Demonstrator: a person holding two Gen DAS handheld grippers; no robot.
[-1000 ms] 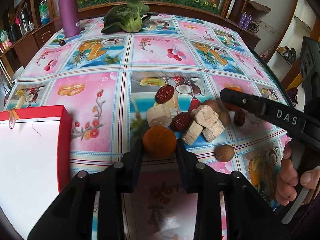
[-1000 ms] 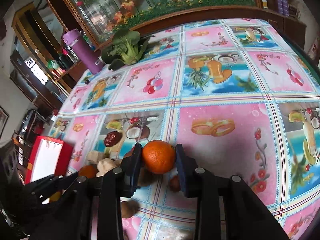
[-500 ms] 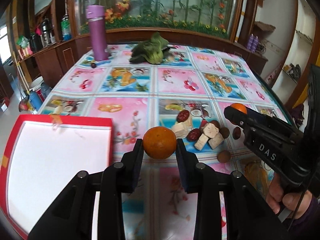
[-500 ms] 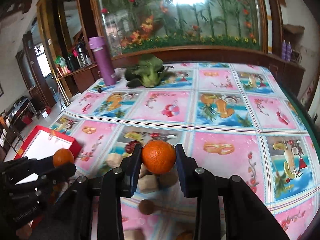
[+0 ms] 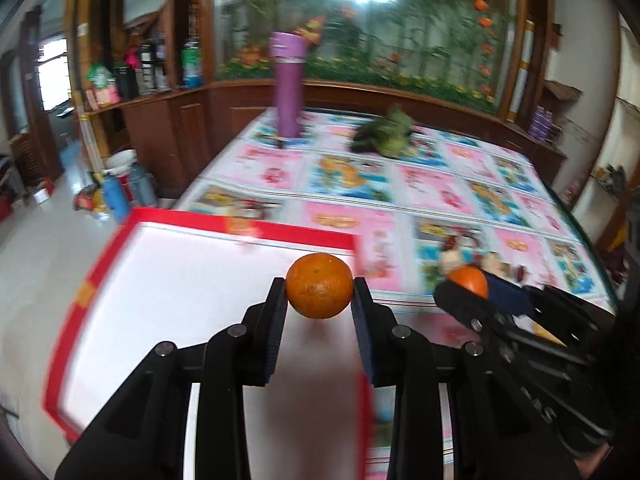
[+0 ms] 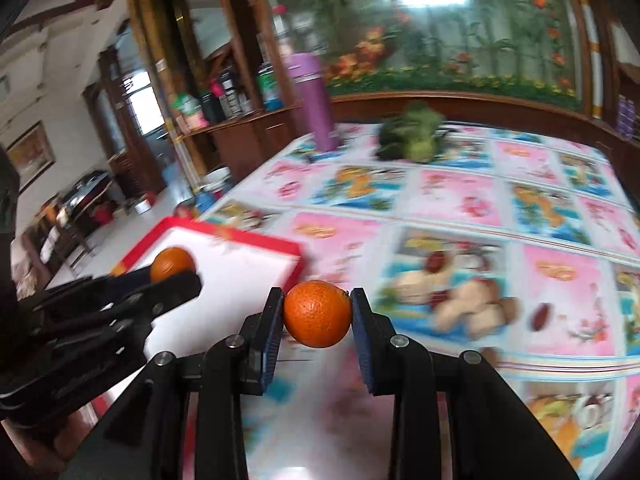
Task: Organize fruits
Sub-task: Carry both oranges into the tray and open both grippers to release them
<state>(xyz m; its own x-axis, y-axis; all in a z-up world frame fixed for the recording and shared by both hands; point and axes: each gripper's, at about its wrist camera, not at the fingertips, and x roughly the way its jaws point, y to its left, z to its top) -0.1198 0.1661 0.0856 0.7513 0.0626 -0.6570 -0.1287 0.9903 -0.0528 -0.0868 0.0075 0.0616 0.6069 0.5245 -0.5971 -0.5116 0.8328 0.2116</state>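
Observation:
My left gripper [image 5: 319,292] is shut on an orange [image 5: 319,285] and holds it in the air above the white inside of a red-rimmed box [image 5: 168,280]. My right gripper [image 6: 317,312] is shut on a second orange [image 6: 317,314], lifted over the patterned tablecloth just right of the red box [image 6: 224,252]. In the right wrist view the left gripper [image 6: 176,276] with its orange [image 6: 173,263] shows over the box. The right gripper [image 5: 466,292] appears at the right of the left wrist view. A blurred pile of red dates, beige cubes and brown round fruits [image 6: 464,300] lies on the table.
A purple bottle [image 5: 289,84] and a green leafy vegetable [image 5: 386,136] stand at the far side of the table [image 6: 520,192]. A wooden cabinet with a glass front runs behind. The floor with buckets and bottles [image 5: 116,192] lies beyond the table's left edge.
Both grippers have lifted their oranges off the table and swung left. The left orange now hangs over the red box, and the fruit pile has dropped back to the right.

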